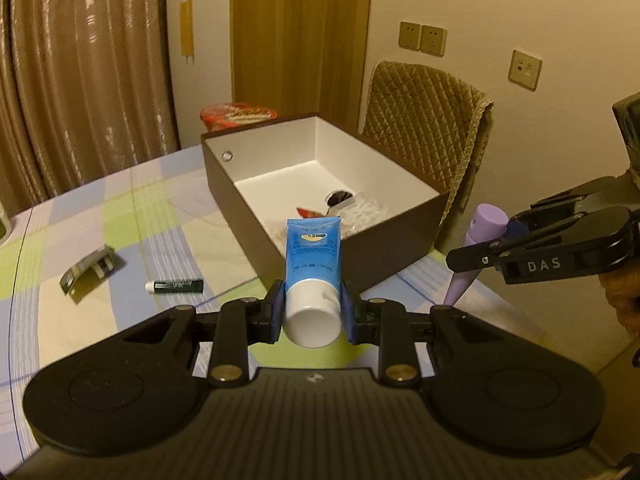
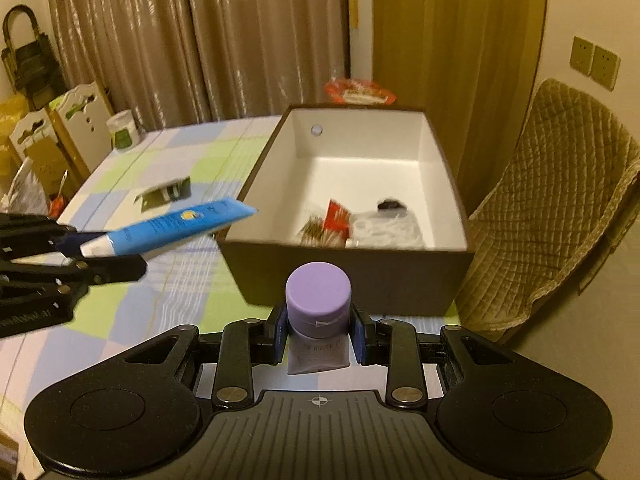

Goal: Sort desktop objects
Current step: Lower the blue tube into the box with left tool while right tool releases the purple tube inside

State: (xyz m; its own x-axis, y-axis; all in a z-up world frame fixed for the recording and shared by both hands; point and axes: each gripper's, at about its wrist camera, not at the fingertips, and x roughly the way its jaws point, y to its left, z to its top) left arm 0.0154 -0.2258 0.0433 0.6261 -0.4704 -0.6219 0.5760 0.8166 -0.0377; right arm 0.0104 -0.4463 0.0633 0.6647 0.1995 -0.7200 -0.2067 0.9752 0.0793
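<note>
My left gripper [image 1: 313,310] is shut on a blue tube [image 1: 313,252] with a white cap, gripped near the cap, its flat end pointing toward the brown box [image 1: 248,216]. The same blue tube [image 2: 176,226] shows at the left of the right wrist view, held above the table. My right gripper [image 2: 319,330] is shut on a purple tube [image 2: 319,300] just below its round cap, cap end up. In the left wrist view that purple tube [image 1: 480,232] hangs at the right beside the box. The open box [image 2: 348,272], white inside, holds a few small packets.
On the checked tablecloth [image 1: 120,216] lie a dark lip-balm stick [image 1: 176,286] and a small dark card pack [image 1: 90,270]. A red-lidded bowl [image 1: 238,114] stands behind the box. A quilted chair [image 2: 560,208] is to the right of the table. Curtains hang behind.
</note>
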